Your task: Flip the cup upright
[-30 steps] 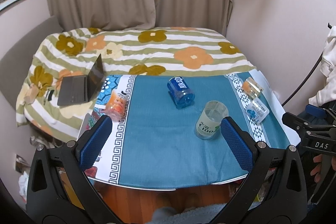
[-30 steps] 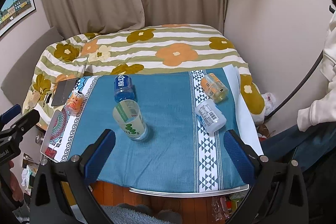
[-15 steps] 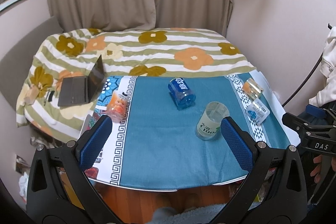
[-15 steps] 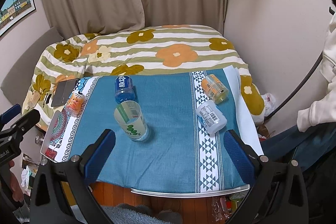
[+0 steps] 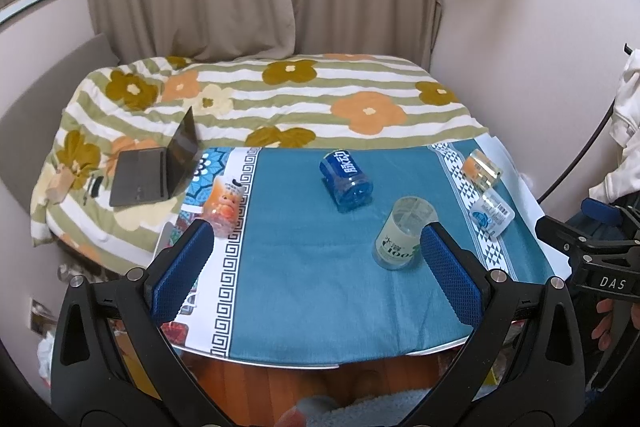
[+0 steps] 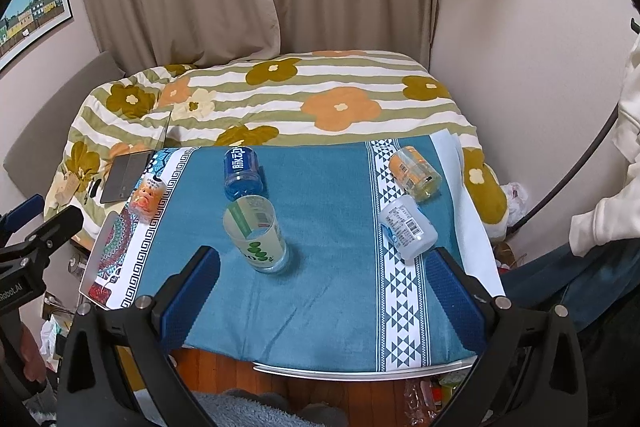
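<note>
Your left gripper and right gripper both hang over the near table edge, jaws wide apart, gripping nothing. The green-print cup stands mouth up on the blue cloth, ahead of both grippers, touching neither. The blue cup just behind it lies on its side; contact between the two can't be judged from these angles.

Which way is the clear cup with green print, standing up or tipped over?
Upright. The clear cup stands on its base on the blue cloth, open rim up, and looks empty.
</note>
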